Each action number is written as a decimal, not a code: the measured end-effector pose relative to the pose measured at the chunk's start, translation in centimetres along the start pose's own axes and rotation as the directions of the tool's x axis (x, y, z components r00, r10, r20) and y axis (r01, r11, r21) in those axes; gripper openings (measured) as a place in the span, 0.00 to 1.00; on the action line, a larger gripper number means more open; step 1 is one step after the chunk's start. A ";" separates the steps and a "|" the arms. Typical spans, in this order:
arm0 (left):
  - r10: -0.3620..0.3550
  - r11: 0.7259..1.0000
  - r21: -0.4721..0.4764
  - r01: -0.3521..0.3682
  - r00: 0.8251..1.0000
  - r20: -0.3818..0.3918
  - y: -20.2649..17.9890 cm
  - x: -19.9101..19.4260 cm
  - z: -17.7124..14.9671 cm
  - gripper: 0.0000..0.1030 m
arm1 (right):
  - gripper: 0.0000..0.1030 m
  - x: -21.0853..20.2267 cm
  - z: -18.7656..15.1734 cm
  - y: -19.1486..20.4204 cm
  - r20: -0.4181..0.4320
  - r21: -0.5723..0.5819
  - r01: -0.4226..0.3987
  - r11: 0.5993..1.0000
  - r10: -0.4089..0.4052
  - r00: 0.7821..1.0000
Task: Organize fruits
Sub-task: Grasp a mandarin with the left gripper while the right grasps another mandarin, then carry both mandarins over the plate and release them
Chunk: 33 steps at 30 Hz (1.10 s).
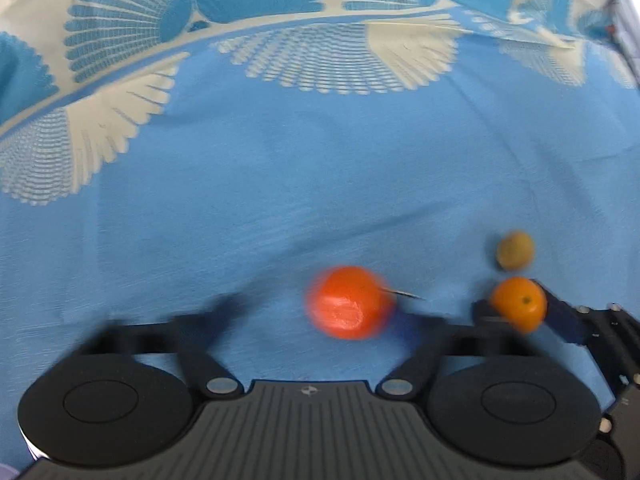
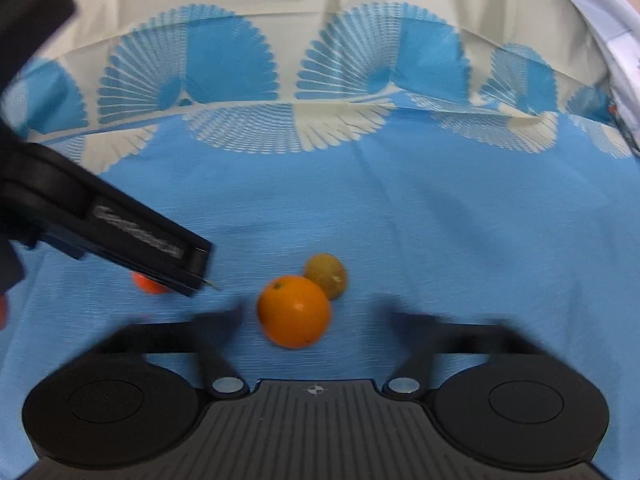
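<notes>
While both grippers point down at blue patterned cloth [image 1: 320,168]: left gripper [image 1: 320,312] straddles red-orange fruit [image 1: 347,302], right gripper [image 2: 316,314] straddles orange [image 2: 294,311]; pads clear, neither grasping. Small brownish fruit [image 2: 326,275] touches orange.

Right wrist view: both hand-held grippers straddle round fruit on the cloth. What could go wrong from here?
1. The orange touches the yellow-green fruit; closing the right hand-held gripper may knock that fruit rolling.
2. The red-orange fruit sits off-centre, toward the right finger, in the left hand-held gripper, so it may squirt out.
3. The two tools work close together and may collide.
</notes>
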<state>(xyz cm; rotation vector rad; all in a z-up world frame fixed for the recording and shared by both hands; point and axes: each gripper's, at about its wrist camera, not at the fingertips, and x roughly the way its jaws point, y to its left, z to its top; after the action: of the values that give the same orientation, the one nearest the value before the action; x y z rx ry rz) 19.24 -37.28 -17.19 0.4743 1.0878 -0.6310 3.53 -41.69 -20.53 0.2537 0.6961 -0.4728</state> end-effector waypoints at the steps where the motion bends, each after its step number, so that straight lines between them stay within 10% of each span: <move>1: -0.019 1.000 0.000 0.019 1.000 0.013 0.1 -0.5 -0.2 0.36 | 0.37 -0.2 -0.1 0.1 -0.006 -0.003 0.014 1.000 -0.014 1.000; 15: 0.029 0.999 -0.037 -0.027 0.998 0.063 -0.2 -12.7 -5.8 0.38 | 0.38 -10.6 -1.4 -0.9 0.024 0.061 -0.008 0.998 0.007 1.000; 33: 0.154 0.972 -0.195 -0.134 0.983 0.095 6.0 -30.9 -24.8 0.38 | 0.38 -29.6 -6.3 8.4 0.026 -0.082 -0.282 0.956 0.284 0.958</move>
<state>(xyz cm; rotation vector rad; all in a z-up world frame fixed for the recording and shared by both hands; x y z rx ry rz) -3.03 -9.74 1.61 0.3471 0.9875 -0.4166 -15.60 -22.27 -4.88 0.2657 0.6278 -0.1756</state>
